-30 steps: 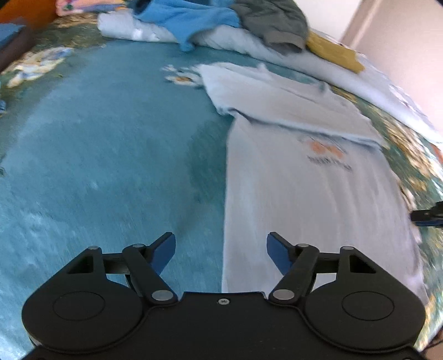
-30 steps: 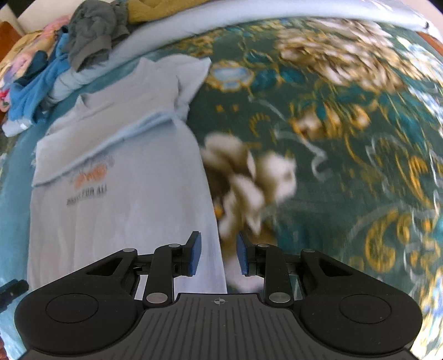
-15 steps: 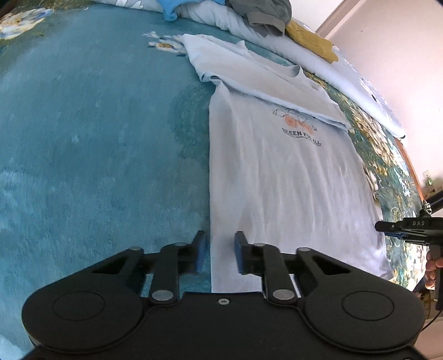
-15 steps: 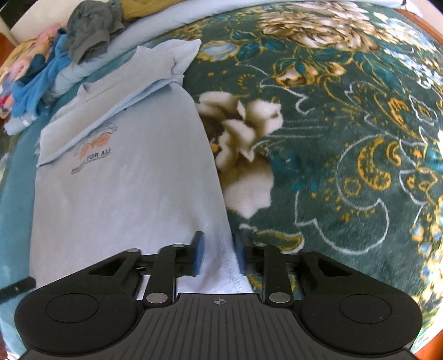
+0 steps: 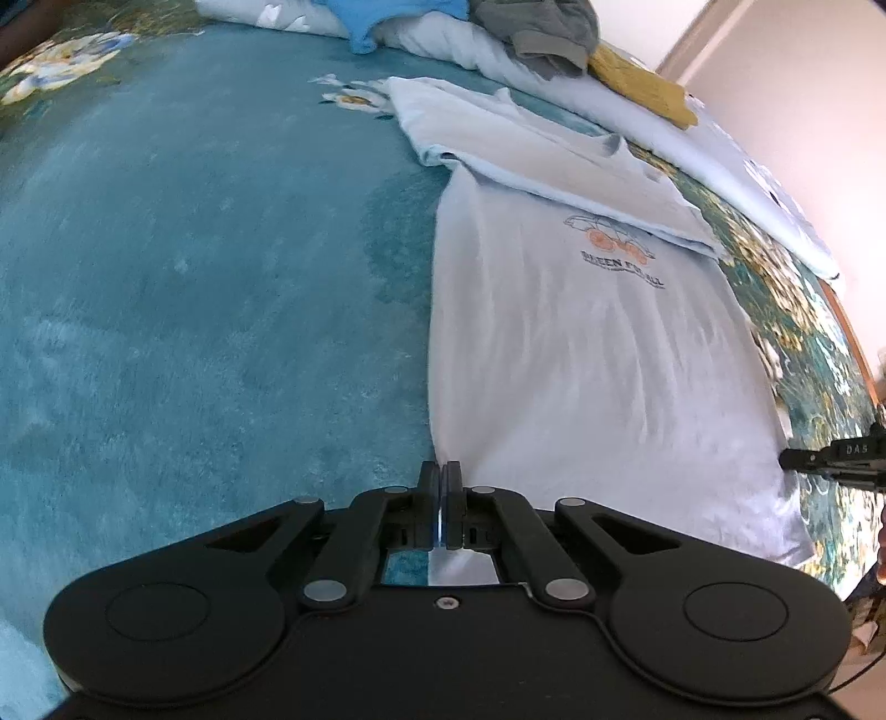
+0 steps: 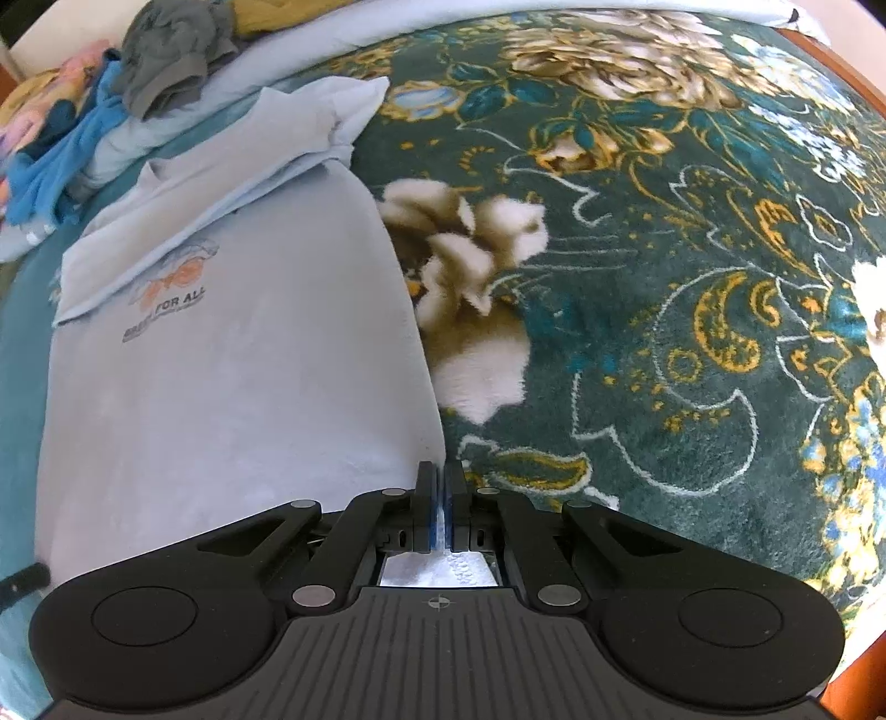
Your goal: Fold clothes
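Note:
A pale blue T-shirt [image 5: 581, 354] with an orange print lies flat on the bed, its top part with both sleeves folded down over the chest. It also shows in the right wrist view [image 6: 232, 376]. My left gripper [image 5: 440, 476] is shut on the shirt's bottom left corner. My right gripper [image 6: 440, 476] is shut on the bottom right corner; it shows at the right edge of the left wrist view [image 5: 830, 457].
The bed has a teal floral blanket [image 6: 664, 310], plain teal on the left [image 5: 194, 277]. A heap of clothes lies at the far end: blue [image 5: 387, 14], grey [image 5: 542, 27], mustard [image 5: 642, 83]. A wooden bed edge [image 6: 830, 61] runs along the right.
Both grippers have closed on the shirt's bottom corners. The left was wide open one second ago, then narrowed. The right narrowed and shut on the hem.

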A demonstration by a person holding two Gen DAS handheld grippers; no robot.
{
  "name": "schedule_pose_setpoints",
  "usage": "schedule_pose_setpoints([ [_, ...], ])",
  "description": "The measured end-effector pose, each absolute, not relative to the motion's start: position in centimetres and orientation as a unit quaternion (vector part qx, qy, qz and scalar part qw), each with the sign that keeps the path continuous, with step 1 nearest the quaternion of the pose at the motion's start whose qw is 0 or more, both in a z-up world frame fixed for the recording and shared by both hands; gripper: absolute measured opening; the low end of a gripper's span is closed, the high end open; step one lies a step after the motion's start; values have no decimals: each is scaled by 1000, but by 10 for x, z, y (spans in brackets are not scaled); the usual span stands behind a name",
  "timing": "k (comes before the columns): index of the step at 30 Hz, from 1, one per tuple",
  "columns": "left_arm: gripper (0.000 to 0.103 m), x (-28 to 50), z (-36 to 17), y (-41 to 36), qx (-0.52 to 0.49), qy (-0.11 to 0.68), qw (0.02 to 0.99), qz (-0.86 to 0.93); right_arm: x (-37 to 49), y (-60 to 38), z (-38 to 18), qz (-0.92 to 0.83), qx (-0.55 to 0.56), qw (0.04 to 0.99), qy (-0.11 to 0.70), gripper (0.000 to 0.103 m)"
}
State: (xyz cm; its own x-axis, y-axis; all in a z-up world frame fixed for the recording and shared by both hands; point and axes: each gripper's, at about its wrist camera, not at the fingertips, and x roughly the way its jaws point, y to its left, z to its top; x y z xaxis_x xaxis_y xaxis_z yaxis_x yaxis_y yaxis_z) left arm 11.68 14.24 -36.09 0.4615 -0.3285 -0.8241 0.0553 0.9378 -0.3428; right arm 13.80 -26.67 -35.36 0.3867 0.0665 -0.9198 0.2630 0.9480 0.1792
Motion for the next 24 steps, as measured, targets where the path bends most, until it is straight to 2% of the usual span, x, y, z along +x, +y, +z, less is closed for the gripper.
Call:
schedule_pose_setpoints([
  [3,2,113,-355,140,-118,498,850,-122,132,-269,-348,-54,157,827,538,7],
  [7,23,101,-347,142,-114,494,851,-135,112,-275,-340,-54,163,830,530,15],
  [16,24,72,-354,149,-106,523,836,-130,59,-290,-349,-74,210,807,548,19],
  [24,24,66,-356,147,-120,527,830,-136,50,-288,-355,-76,219,803,550,19],
])
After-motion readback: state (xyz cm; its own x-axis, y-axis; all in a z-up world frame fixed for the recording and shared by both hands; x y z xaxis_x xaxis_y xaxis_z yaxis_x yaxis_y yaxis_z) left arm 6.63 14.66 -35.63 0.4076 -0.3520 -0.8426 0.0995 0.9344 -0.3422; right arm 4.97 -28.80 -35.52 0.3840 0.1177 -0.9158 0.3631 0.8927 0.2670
